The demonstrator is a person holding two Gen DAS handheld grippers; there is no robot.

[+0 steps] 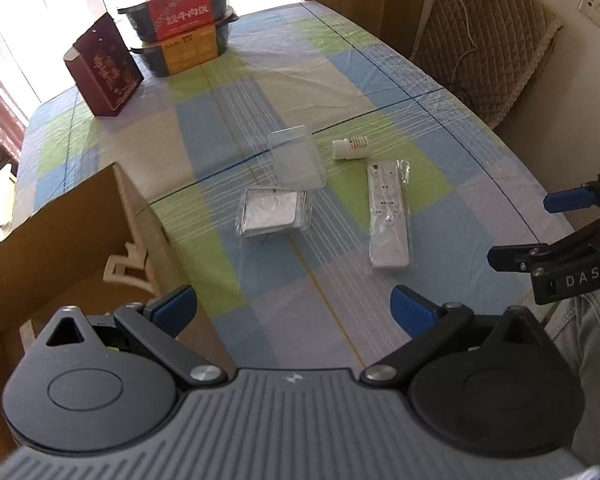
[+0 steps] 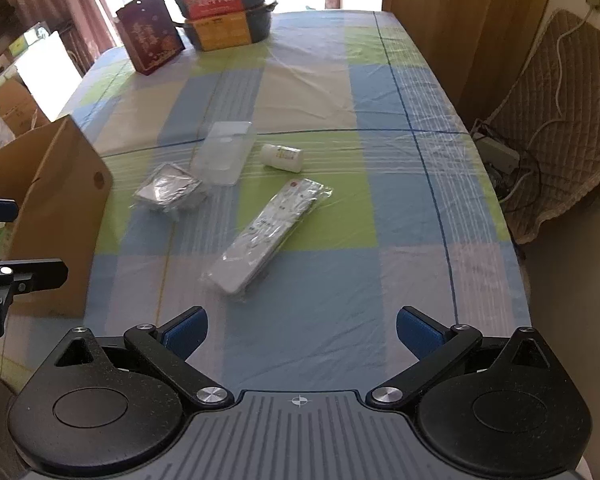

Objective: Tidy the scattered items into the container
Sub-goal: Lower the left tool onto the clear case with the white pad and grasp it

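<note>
Holding both grippers, left (image 1: 292,308) and right (image 2: 302,330), fingers spread and empty, you've 4 items left on desk (image 2: 320,300) at 12 o'clock: remote (image 2: 264,236), bottle (image 2: 282,157), foil pack (image 2: 168,192), clear tray (image 2: 224,152); cardboard box (image 1: 60,240) w/ a clip inside at 9.

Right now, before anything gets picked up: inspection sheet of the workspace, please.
Surface: table under a blue, green and white checked cloth with clear plastic cover.
Job's things: white remote control in a plastic sleeve, small white pill bottle lying on its side, clear plastic lidded case, silver foil-wrapped packet, all loose on the cloth; open brown cardboard box at the left edge, a cream hair claw clip inside.
Clutter: dark red gift box, two stacked black meal tubs at the far end.
Grippers: left hand-held gripper open, empty; right hand-held gripper open, empty.
Cables: white cord over the quilted brown cover.
Surroundings: wall sockets, curtains, bright window.
</note>
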